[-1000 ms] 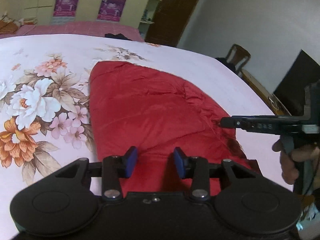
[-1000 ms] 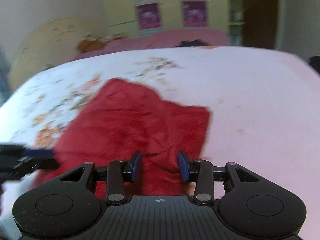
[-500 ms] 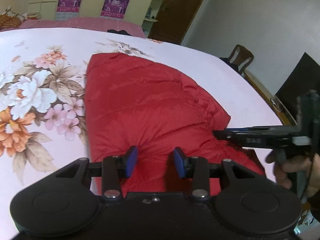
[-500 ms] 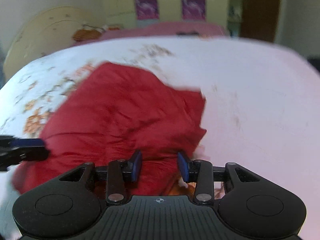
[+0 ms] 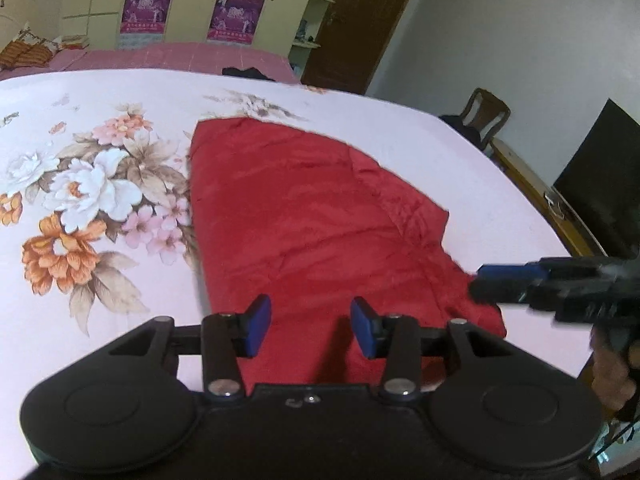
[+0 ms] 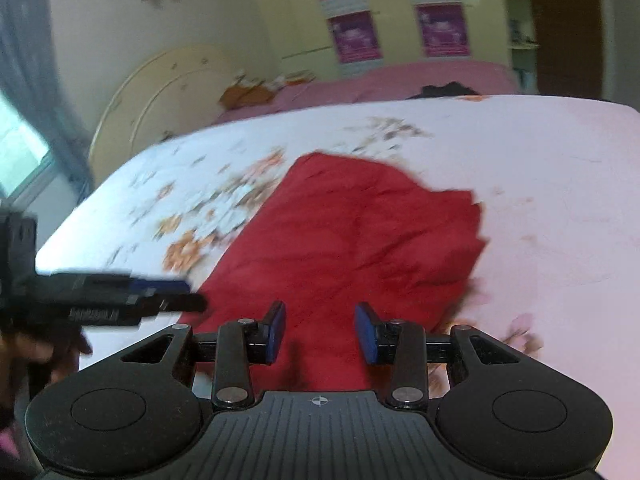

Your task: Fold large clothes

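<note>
A: Where is the garment?

B: The red garment [image 5: 312, 216] lies spread on the bed's floral sheet [image 5: 80, 184], folded into a rough wedge, narrow at the far end and wider near the cameras. The orange and white flower print sits just beside its left edge in the left wrist view.

A: And the left gripper [image 5: 311, 330]?

B: It hovers over the garment's near edge, its blue pads partly apart with only red cloth showing behind the gap. Nothing is pinched between them.

A: The right one?

B: The right gripper [image 6: 320, 332] is the same: jaws partly open above the near red cloth, gripping nothing. In the left wrist view it comes in from the right, its tip by the garment's right corner; whether it touches I cannot tell.

A: Anything else?

B: A wooden chair [image 5: 486, 114] stands beyond the bed.
</note>
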